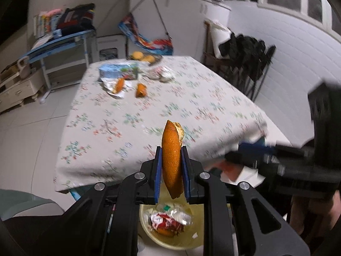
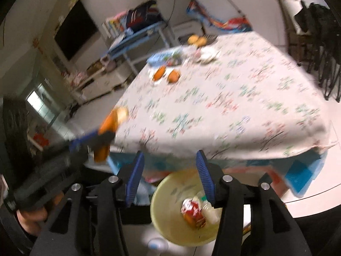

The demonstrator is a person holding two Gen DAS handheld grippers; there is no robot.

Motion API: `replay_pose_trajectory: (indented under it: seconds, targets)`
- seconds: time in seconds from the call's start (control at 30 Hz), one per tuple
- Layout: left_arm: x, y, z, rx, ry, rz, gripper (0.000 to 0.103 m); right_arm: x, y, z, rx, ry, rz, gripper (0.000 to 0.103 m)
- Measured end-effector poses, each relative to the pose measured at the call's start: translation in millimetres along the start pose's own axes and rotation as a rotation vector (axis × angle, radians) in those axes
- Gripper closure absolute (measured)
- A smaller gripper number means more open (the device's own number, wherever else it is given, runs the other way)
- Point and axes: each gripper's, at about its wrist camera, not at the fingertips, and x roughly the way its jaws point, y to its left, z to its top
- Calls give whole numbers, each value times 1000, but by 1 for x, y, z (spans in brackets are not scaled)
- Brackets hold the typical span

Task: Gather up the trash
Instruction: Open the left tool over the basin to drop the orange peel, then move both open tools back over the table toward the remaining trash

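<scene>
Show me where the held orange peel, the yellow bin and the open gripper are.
orange peel (image 1: 171,157), left wrist view, middle of its orange skin.
yellow bin (image 2: 168,194), right wrist view, bare inner wall.
right gripper (image 2: 170,170), right wrist view, midway between its fingertips.

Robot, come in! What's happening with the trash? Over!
Left gripper shut on orange peel, above yellow bin. Right gripper open, empty. Nothing blocking.

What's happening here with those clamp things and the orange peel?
A person is clearing rubbish off a table with a hand-held gripper in each hand. The left gripper is clamped on a strip of orange peel, held near the yellow bin on the floor, which already holds wrappers. The right gripper is open and empty above that bin. Two more peel pieces still lie at the far end of the table.
</scene>
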Motion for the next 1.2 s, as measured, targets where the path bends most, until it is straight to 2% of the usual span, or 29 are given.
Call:
replay_pose_trajectory:
  seconds: [0.17,0.3,0.37,0.43,0.63,0.8,0.9,0.93,1.1,1.2]
  targets:
    - [8,-21,-14,68,68,-28,86,-7,-8,5,44,-62,-27,48]
    - [16,-35,-26,118,138,-53,85,-5,-14,7,78,-77,-37,48]
    - [22,-40,-32,139,181,-52,80,-8,-16,7,80,-81,-40,48]
    - [24,-44,-35,158,190,-31,61,-9,-16,7,78,-85,-43,48]
    - [14,-44,-30,157,117,28,36,-10,-15,6,73,-94,-55,47]
    - [-6,-36,-19,139,-26,147,22,-13,-11,6,50,-112,-84,45]
    - [-14,-22,-10,64,-78,188,20,-13,-8,6,27,-122,-98,43]
    - [-16,-17,-9,42,-85,201,19,-14,-7,6,19,-126,-105,40]
    - [-22,8,-3,-79,-111,242,17,-14,0,6,-27,-140,-127,38]
    - [-22,14,-2,-106,-121,256,16,-13,5,5,-56,-145,-136,37]
